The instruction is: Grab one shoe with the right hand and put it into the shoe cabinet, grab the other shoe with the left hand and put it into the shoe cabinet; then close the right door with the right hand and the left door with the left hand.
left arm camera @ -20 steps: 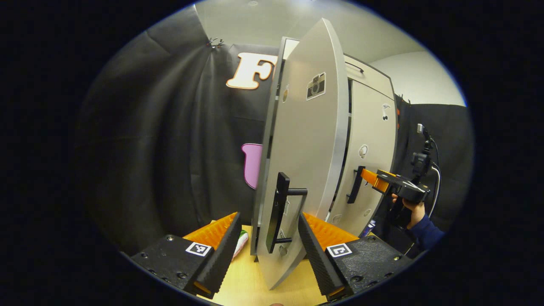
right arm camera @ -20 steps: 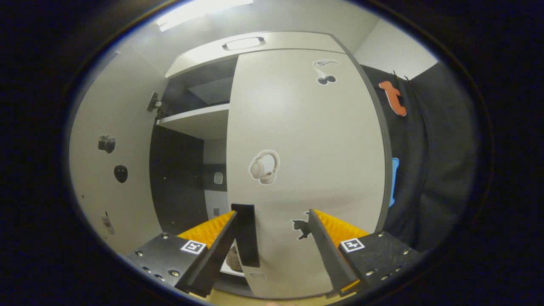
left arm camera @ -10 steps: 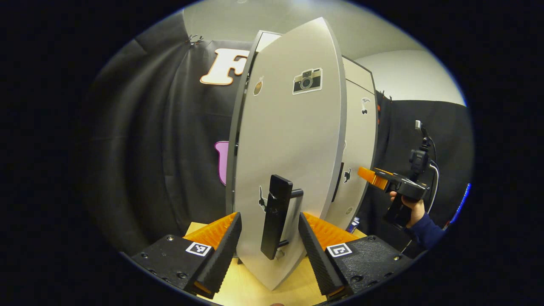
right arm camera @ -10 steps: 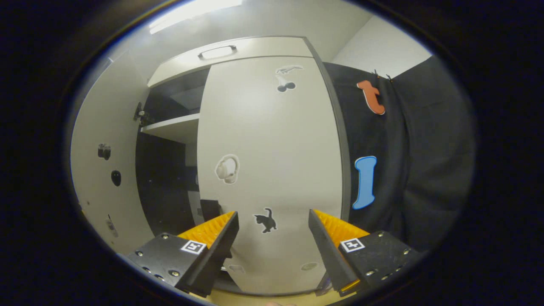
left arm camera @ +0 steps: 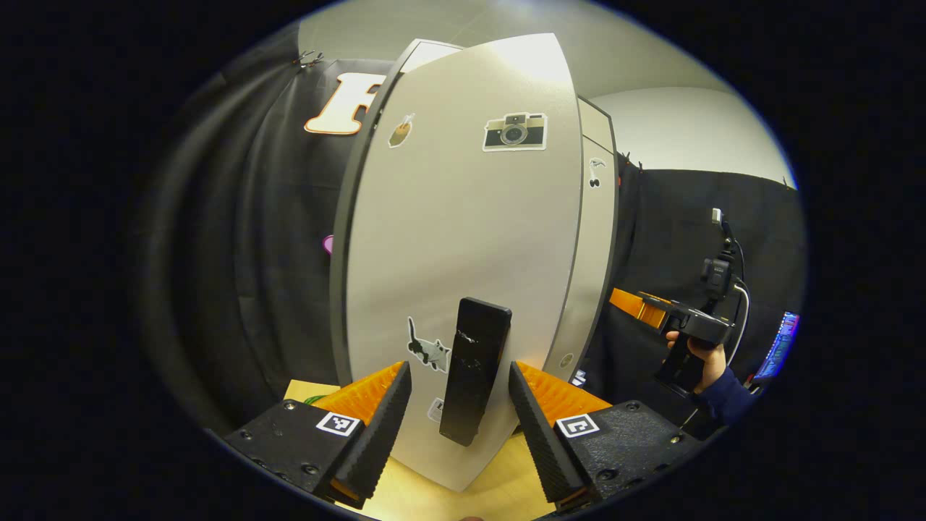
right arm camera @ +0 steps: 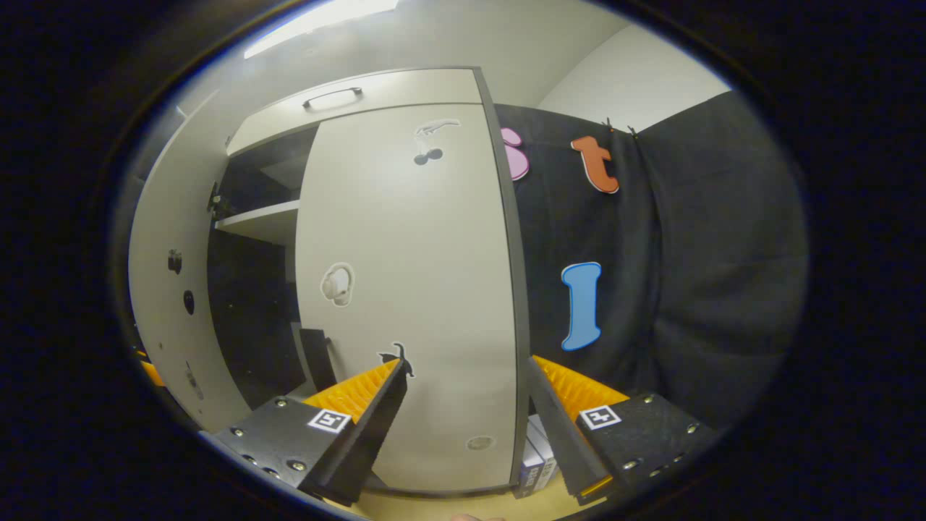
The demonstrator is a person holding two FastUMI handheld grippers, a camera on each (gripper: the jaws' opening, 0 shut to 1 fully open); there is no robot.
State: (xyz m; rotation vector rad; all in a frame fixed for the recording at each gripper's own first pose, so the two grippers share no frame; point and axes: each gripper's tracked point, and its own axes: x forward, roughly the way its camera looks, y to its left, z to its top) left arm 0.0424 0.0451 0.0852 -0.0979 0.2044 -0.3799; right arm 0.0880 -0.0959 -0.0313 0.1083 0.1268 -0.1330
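Note:
The pale grey left door point(left arm camera: 463, 239) of the shoe cabinet stands ajar, turned nearly face-on in the left gripper view. Its black bar handle point(left arm camera: 474, 380) sits between the fingers of my left gripper point(left arm camera: 459, 367), which is open with a gap on both sides. In the right gripper view the right door point(right arm camera: 405, 289) lies shut against the cabinet, its black handle point(right arm camera: 316, 358) at its left edge. The left door point(right arm camera: 155, 289) hangs open there, with the dark inside point(right arm camera: 246, 311) between the two doors. My right gripper point(right arm camera: 464, 362) is open and holds nothing, a little way off the right door.
A hand point(left arm camera: 696, 356) holds the right gripper point(left arm camera: 651, 307) to the right of the cabinet. The cabinet stands on a light wooden top point(left arm camera: 427, 499). A top drawer point(right arm camera: 362, 101) sits above the doors. Small boxes point(right arm camera: 537, 463) stand by the cabinet's right foot. Black cloth walls surround it.
The left door has swung further toward shut, with my left gripper following its handle. My right gripper has drawn back from the shut right door and turned rightward.

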